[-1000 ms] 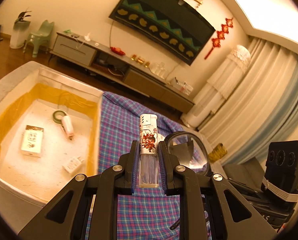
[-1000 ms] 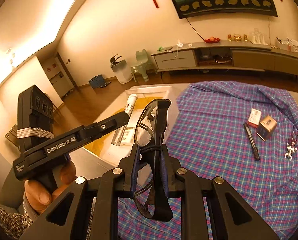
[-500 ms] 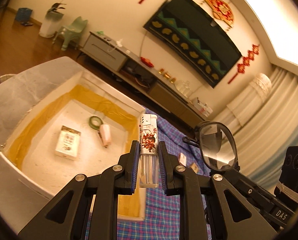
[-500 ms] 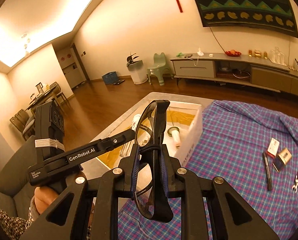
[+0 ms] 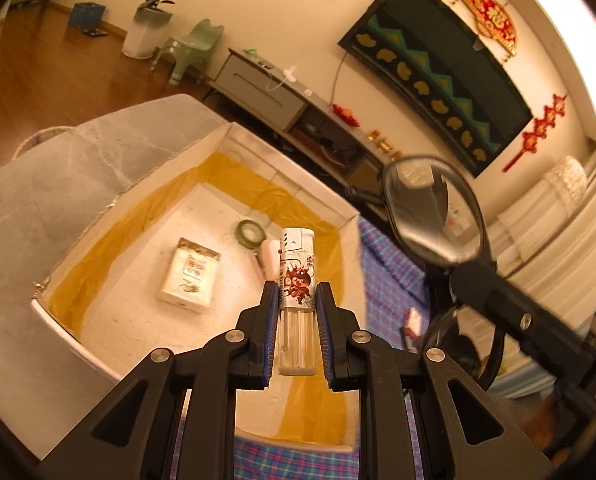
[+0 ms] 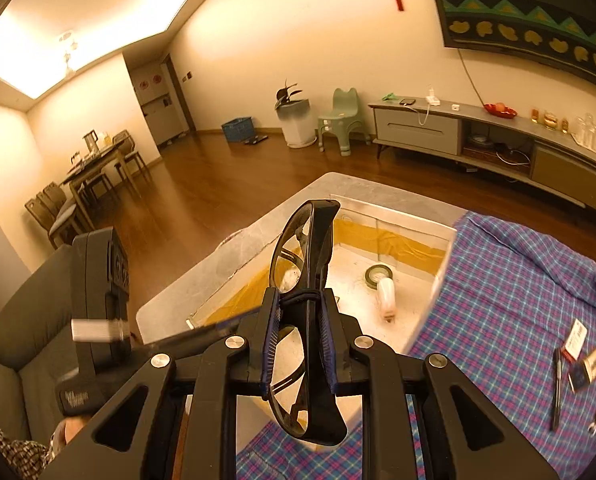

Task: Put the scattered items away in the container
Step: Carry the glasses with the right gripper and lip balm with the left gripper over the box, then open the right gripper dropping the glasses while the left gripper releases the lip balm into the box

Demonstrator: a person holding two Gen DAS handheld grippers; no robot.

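Plaid cloth (image 6: 518,300) w/ white box (image 5: 202,148); L fingers (image 5: 297,336) clamping cartoon-print lighter (image 5: 297,280), R fingers (image 6: 297,344) clamping glasses (image 6: 310,264).

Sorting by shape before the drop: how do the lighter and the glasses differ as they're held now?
The lighter is a slim, straight, white printed stick with a clear lower half; the glasses are black-framed, curved and bulkier. The lighter stands upright in the left tongs; the glasses sit edge-on in the right tongs, reaching well above and below the pads. Both are clamped over the box.
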